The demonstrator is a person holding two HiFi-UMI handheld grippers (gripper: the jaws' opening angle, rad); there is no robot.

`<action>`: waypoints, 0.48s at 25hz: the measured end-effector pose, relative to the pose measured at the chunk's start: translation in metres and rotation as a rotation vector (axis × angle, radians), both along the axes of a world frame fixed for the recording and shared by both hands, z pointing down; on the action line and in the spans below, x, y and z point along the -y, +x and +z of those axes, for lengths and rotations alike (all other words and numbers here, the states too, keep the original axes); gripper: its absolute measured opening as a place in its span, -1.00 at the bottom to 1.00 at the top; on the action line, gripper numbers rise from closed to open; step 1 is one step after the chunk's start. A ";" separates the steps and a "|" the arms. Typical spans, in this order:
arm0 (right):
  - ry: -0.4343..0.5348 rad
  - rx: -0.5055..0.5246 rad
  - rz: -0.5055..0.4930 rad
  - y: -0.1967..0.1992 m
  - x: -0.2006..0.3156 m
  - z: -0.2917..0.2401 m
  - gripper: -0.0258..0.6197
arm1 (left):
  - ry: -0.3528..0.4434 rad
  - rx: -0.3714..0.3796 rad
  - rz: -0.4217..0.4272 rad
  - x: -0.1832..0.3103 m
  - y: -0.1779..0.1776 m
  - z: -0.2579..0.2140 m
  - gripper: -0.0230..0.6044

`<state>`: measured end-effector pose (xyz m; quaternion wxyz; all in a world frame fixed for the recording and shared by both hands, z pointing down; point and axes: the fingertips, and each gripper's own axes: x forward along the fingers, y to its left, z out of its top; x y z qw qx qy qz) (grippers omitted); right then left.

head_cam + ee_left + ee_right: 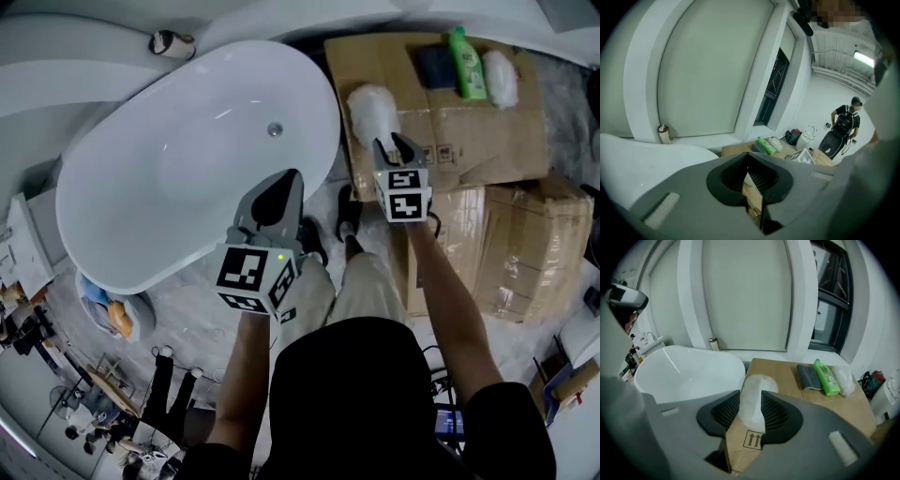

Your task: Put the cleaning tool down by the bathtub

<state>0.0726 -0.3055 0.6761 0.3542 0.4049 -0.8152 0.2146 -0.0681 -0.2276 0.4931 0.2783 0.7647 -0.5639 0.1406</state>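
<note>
The cleaning tool [372, 112], a white fluffy pad, lies on the near-left part of a cardboard box [469, 141] just right of the white bathtub [112, 234]. My right gripper [392, 143] hangs just before it with its jaws open. In the right gripper view the tool [752, 404] shows in the gap of that gripper [750, 397], lying on the box and free of the pads. My left gripper [284, 183] is over the bathtub's near rim. Its jaw tips meet, with nothing between them, in the left gripper view [747, 161].
On the box's far end lie a green bottle [466, 64], a dark folded cloth [436, 67] and a white bundle [501, 77]. A second wrapped carton [534, 248] stands to the right. A small canister [172, 43] stands on the ledge behind the tub. A person [846, 123] stands far off.
</note>
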 end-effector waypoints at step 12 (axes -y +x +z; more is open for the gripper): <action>0.056 0.016 0.055 0.000 -0.073 -0.044 -0.54 | 0.041 0.002 0.059 -0.066 -0.001 -0.022 -0.93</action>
